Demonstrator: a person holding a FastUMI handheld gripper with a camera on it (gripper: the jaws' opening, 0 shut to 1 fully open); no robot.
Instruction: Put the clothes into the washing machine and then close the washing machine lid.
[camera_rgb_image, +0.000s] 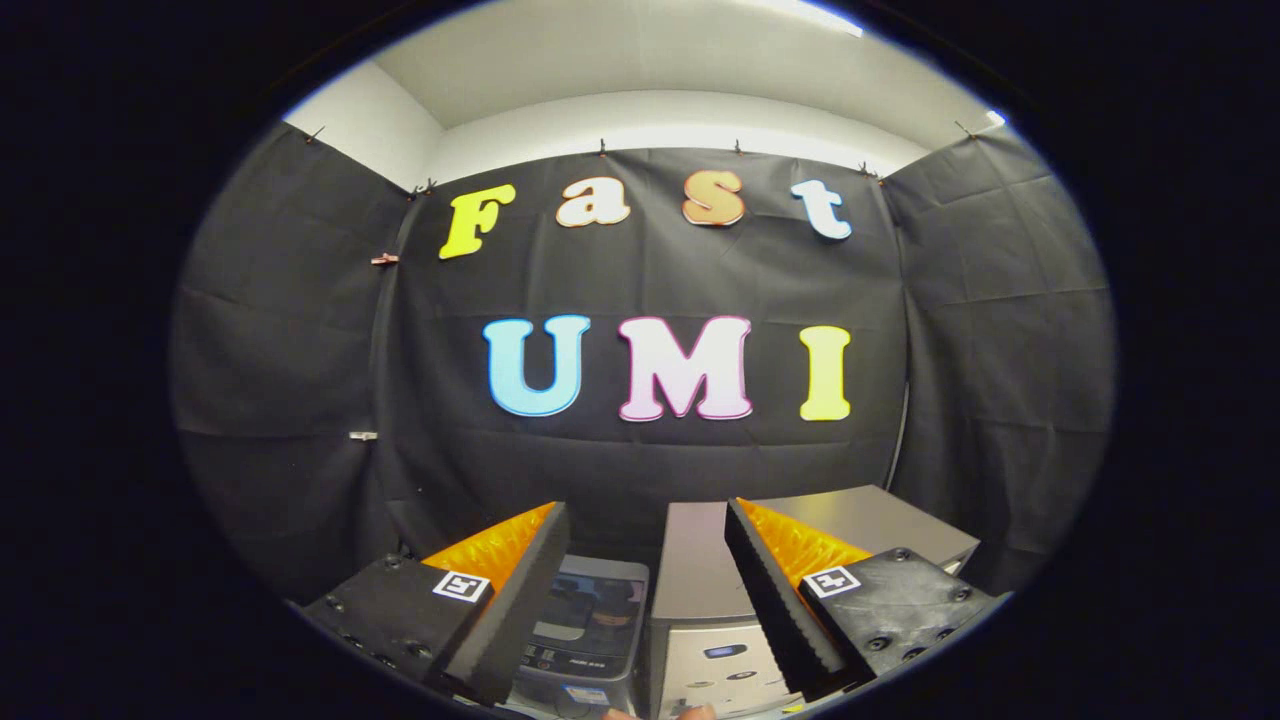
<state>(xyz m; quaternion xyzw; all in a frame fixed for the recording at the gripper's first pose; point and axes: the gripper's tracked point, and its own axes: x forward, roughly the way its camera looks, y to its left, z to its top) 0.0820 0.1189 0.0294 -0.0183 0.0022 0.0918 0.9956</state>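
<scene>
gripper (645, 585) wide open, holding nothing, above the washing machine (585, 625) and grey cabinet (700, 590); no clothes sighted, so risks descending blind.

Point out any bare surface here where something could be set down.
The grey box's flat top, beyond the far finger, looks bare. The gap between the open gripper fingers is free. Below it is crowded: the washing machine and the box's front panel sit side by side.
</scene>
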